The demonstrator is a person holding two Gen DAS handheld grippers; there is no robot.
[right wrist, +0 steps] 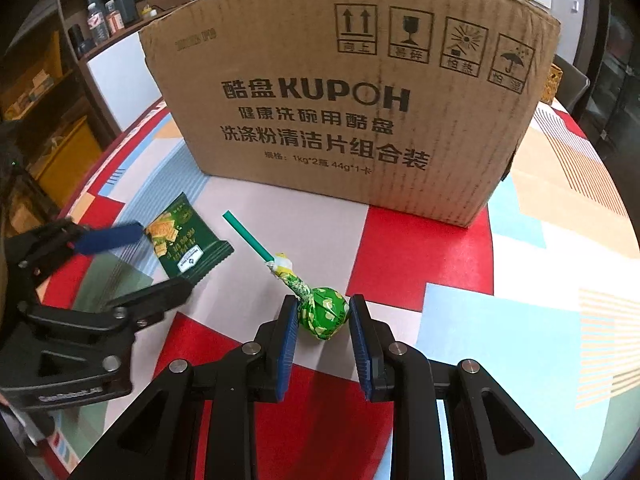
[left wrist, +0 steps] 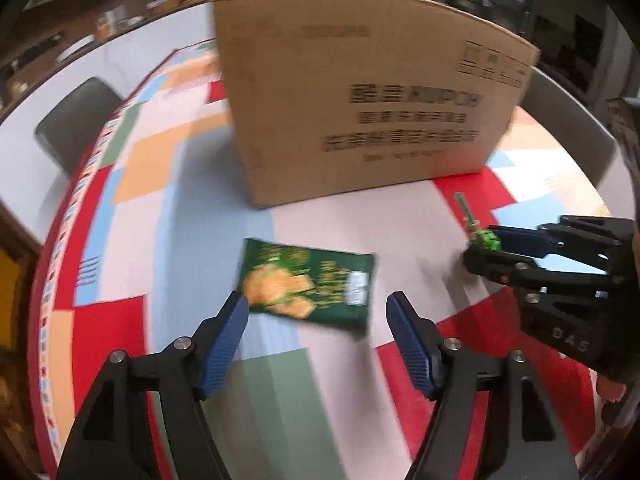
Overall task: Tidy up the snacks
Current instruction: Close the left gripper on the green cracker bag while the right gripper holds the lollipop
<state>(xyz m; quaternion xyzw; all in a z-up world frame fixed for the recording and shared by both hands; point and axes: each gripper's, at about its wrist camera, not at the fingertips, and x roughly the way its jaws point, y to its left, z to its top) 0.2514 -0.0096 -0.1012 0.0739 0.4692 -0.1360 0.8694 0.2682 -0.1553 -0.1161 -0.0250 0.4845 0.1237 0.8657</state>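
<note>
A green cracker packet point(left wrist: 308, 284) lies flat on the patterned tablecloth; it also shows in the right wrist view point(right wrist: 184, 246). My left gripper point(left wrist: 318, 308) is open, its fingers on either side of the packet's near edge. A green lollipop point(right wrist: 323, 312) with a green stick lies on the cloth; it also shows in the left wrist view point(left wrist: 486, 240). My right gripper point(right wrist: 323, 308) has its blue pads closed in on both sides of the lollipop's wrapped head. The left gripper point(right wrist: 152, 256) also shows in the right wrist view, and the right gripper point(left wrist: 480, 248) in the left wrist view.
A large cardboard box point(right wrist: 352, 92) stands upright on the table just behind both snacks; it also shows in the left wrist view point(left wrist: 360, 100). A dark chair point(left wrist: 76, 120) stands off the table's left side. Shelves with bottles point(right wrist: 100, 20) are in the background.
</note>
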